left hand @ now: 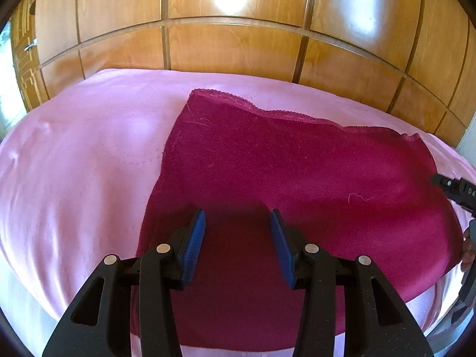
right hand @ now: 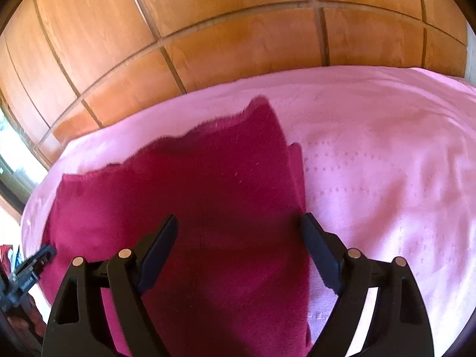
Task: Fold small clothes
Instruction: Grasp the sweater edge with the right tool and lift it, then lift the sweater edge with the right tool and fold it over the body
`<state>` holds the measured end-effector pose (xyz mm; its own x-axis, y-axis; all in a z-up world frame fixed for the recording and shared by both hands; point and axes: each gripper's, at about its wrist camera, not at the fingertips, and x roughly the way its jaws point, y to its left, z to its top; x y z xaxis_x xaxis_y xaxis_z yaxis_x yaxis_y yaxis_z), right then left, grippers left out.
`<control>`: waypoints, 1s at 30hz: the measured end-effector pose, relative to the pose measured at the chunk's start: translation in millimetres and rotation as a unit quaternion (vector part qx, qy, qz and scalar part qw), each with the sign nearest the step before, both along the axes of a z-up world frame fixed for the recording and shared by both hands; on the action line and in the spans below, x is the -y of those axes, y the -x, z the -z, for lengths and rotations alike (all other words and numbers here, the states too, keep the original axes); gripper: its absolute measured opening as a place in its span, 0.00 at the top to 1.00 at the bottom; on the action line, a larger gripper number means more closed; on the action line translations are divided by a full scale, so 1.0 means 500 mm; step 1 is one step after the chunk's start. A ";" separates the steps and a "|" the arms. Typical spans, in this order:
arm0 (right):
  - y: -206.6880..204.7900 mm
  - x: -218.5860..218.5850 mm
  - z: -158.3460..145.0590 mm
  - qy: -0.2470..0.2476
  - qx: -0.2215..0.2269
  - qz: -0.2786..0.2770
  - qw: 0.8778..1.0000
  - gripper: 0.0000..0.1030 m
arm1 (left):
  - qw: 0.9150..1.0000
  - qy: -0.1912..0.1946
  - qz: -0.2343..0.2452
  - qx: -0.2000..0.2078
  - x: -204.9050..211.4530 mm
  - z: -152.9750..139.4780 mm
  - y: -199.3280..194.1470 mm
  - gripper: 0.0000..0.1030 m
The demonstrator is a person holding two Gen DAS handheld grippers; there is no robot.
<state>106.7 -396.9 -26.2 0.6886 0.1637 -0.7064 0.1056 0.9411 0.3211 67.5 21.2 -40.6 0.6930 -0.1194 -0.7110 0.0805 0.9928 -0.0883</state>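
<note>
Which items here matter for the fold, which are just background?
In play:
- magenta cloth, lying flat on the sheet
- left claw, open over the cloth's near part, nothing gripped
- right claw, open over the cloth's right edge, nothing gripped

Background:
- pink bedsheet, the work surface
- wooden wardrobe panels behind the bed

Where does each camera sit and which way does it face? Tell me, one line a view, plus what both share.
Left wrist: on the left gripper, looking down its open blue fingers at the red cloth; the right gripper and a bit of hand show at the right edge.
Right wrist: on the right gripper, open over the cloth's right edge; the left gripper shows at left.
Shared: cloth, pink bedcover, wooden wardrobe.
</note>
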 end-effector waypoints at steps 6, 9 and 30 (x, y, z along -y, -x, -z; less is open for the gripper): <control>-0.033 0.022 -0.022 0.005 0.003 0.014 1.000 0.19 | 1.000 0.007 0.000 0.004 -0.003 -0.005 0.012 0.57; -0.068 0.016 -0.006 0.004 -0.020 0.000 1.000 0.31 | 1.000 0.007 0.000 0.004 -0.002 -0.006 0.015 0.57; -0.075 0.047 0.003 -0.013 -0.031 -0.018 0.999 0.31 | 1.000 0.021 -0.014 -0.005 -0.008 0.000 0.009 0.54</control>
